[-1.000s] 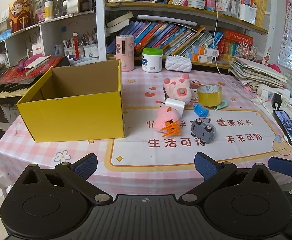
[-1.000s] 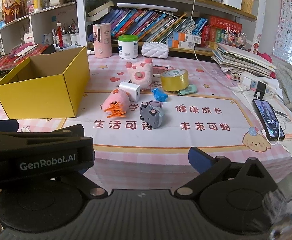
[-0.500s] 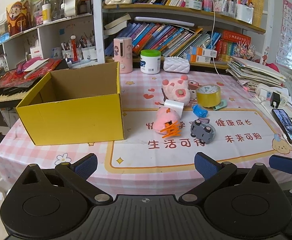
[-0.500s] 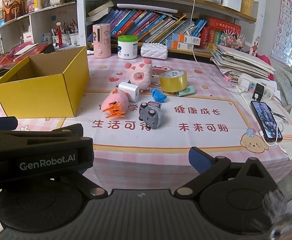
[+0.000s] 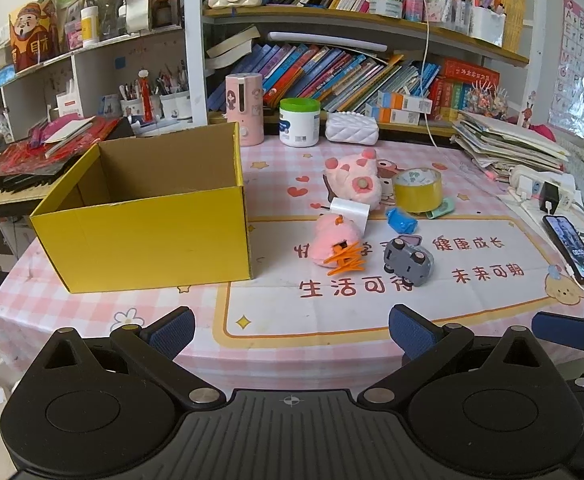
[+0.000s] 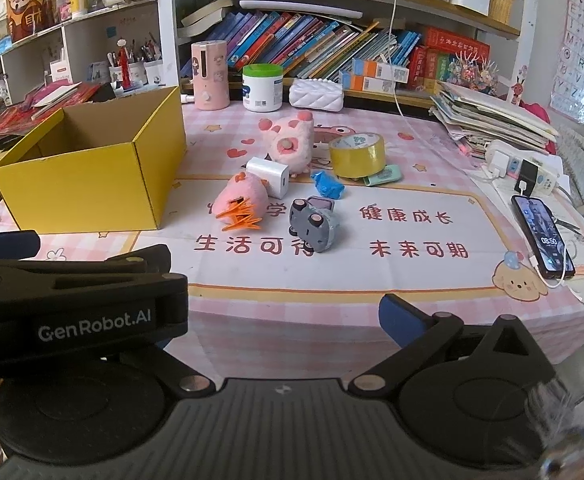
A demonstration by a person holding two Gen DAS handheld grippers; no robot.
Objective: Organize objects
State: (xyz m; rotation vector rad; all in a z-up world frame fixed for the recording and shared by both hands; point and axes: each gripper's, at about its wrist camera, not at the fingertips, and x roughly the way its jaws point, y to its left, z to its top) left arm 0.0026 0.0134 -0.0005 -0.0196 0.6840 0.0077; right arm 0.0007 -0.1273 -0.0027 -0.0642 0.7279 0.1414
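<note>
An open, empty yellow cardboard box [image 5: 148,216] [image 6: 92,168] stands at the table's left. Right of it lie a pink plush with orange feet [image 5: 336,242] [image 6: 240,200], a white charger block [image 5: 350,212] [image 6: 269,174], a pink pig plush [image 5: 354,178] [image 6: 290,140], a blue wrapped thing [image 5: 401,219] [image 6: 327,185], a grey toy car [image 5: 409,260] [image 6: 314,224] and a yellow tape roll [image 5: 418,188] [image 6: 357,154]. My left gripper [image 5: 290,326] is open and empty at the near table edge. My right gripper [image 6: 276,316] is open and empty; its left finger is hidden behind the left gripper's body [image 6: 72,300].
A phone on a cable [image 6: 542,236] lies at the right, with a power strip [image 6: 524,164] and stacked papers [image 6: 492,116] behind. A pink dispenser [image 5: 244,108], white jar [image 5: 299,122] and white pouch [image 5: 352,132] stand at the back below bookshelves.
Both grippers have drifted slightly; the table scene sits a little lower and closer in both views. Nothing on the table has moved.
</note>
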